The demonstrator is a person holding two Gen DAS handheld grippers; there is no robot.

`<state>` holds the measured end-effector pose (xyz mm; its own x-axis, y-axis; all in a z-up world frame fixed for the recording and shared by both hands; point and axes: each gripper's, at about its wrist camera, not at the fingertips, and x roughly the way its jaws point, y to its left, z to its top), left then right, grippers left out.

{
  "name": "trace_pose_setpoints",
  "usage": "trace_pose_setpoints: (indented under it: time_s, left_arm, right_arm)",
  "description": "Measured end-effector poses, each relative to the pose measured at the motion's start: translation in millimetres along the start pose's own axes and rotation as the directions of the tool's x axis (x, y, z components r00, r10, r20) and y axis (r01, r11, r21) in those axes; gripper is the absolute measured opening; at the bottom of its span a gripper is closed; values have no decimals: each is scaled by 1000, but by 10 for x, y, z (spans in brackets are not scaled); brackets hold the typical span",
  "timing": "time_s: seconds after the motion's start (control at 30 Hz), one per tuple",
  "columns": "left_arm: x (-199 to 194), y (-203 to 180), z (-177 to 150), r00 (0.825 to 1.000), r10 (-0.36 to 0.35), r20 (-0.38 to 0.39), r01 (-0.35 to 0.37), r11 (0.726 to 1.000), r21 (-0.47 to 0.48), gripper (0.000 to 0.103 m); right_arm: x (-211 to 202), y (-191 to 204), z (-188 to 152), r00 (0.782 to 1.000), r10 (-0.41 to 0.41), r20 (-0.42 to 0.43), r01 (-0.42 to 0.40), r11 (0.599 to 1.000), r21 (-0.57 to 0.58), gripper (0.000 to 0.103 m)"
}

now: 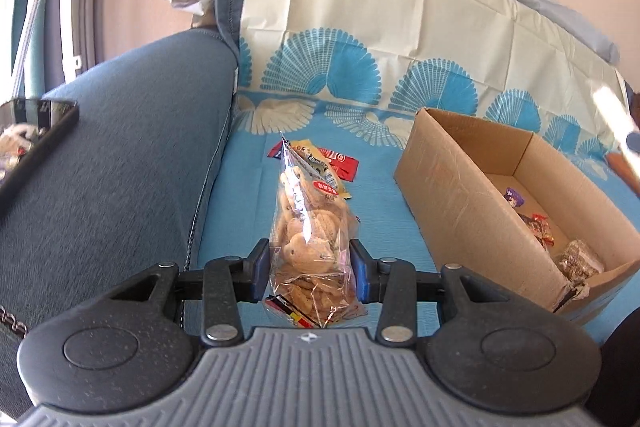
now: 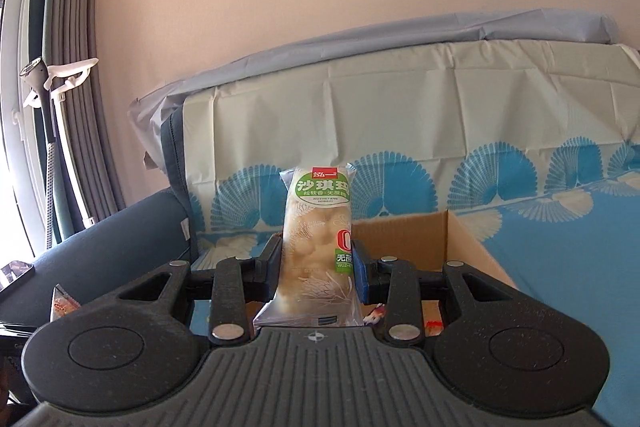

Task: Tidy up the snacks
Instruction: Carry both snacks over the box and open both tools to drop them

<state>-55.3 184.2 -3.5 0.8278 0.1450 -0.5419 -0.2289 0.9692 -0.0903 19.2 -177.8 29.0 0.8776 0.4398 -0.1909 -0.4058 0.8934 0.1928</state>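
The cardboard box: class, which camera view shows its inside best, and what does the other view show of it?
The left wrist view: the cardboard box lies open, with its floor and several snack packets inside visible. The right wrist view shows only its back wall and rim, mostly hidden behind the right gripper.

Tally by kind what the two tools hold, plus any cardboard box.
cookie bag, clamped in the left tool: 1
sachima pack, clamped in the right tool: 1
cardboard box, open on the sofa cover: 1
Total: 3
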Motion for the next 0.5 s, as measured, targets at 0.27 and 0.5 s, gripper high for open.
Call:
trace_pose_setpoints:
  time_s: [0.27,0.5]
  left_arm:
    - [-84,-333,207,997,-76,12,77,992,-103,45]
    - [-217,-919,662,979,-178,98,185,980,-67,45]
  right_arm:
    - [48,-342,-192,997,-79,-12,79,989,123,37]
    - [120,-320,-246,997,-69,-37,73,991,110,37]
